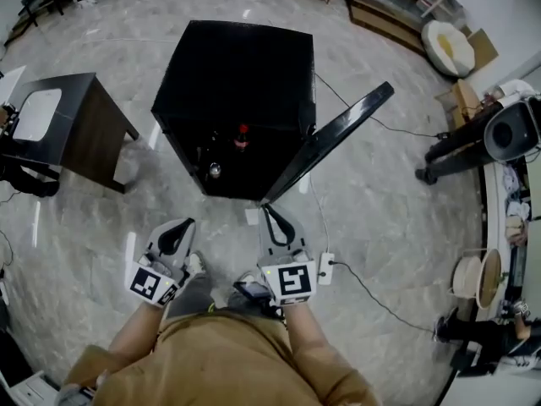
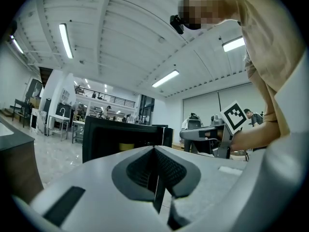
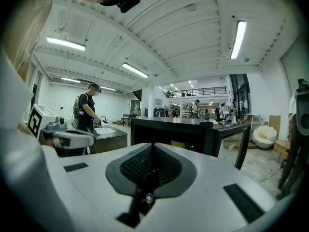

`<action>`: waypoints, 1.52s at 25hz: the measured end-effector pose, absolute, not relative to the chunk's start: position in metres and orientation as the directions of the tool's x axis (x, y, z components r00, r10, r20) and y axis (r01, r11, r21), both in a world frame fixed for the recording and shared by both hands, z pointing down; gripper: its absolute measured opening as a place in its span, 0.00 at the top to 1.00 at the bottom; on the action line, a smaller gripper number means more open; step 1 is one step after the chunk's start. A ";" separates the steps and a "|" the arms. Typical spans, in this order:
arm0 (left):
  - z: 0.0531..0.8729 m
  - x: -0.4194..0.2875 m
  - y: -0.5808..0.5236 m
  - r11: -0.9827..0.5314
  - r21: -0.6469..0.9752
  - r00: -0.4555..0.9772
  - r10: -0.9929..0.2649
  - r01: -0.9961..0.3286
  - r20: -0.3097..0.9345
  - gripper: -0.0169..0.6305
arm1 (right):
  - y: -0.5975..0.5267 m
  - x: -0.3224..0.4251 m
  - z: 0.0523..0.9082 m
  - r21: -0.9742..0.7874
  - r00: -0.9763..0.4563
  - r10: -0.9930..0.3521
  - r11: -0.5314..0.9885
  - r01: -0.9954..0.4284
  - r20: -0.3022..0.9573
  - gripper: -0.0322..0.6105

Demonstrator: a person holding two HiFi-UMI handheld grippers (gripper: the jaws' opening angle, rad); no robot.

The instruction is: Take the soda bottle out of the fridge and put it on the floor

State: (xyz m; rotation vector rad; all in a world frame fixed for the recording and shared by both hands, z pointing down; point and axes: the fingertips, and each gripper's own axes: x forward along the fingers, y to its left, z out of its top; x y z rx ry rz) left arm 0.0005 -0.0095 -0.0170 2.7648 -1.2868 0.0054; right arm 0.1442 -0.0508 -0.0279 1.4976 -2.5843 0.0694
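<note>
In the head view, the black mini fridge (image 1: pixel 237 66) stands on the marble floor with its door (image 1: pixel 331 138) swung open to the right. Inside it stands the soda bottle (image 1: pixel 242 138), dark with a red cap, and a small round-topped item (image 1: pixel 215 170) sits lower in front. Both grippers hover side by side in front of the fridge, short of its opening. The left gripper (image 1: pixel 188 223) (image 2: pixel 154 149) has its jaws shut on nothing. Pointing at the door's foot, the right gripper (image 1: pixel 266 210) (image 3: pixel 153 145) is also shut and empty. The fridge (image 2: pixel 120 139) (image 3: pixel 174 129) fills the space ahead in both gripper views.
A dark side table (image 1: pixel 76 117) stands left of the fridge. A white power strip (image 1: pixel 325 269) with a cable lies on the floor by the right gripper. A black speaker on a stand (image 1: pixel 507 134) and shelves line the right side. A person (image 3: pixel 87 110) stands at a far counter.
</note>
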 end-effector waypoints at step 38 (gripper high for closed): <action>0.194 -0.036 -0.125 -0.679 0.168 0.699 -0.692 -0.715 0.181 0.97 | -0.305 0.083 0.220 0.004 -0.420 -0.869 0.436 -0.900 0.260 0.58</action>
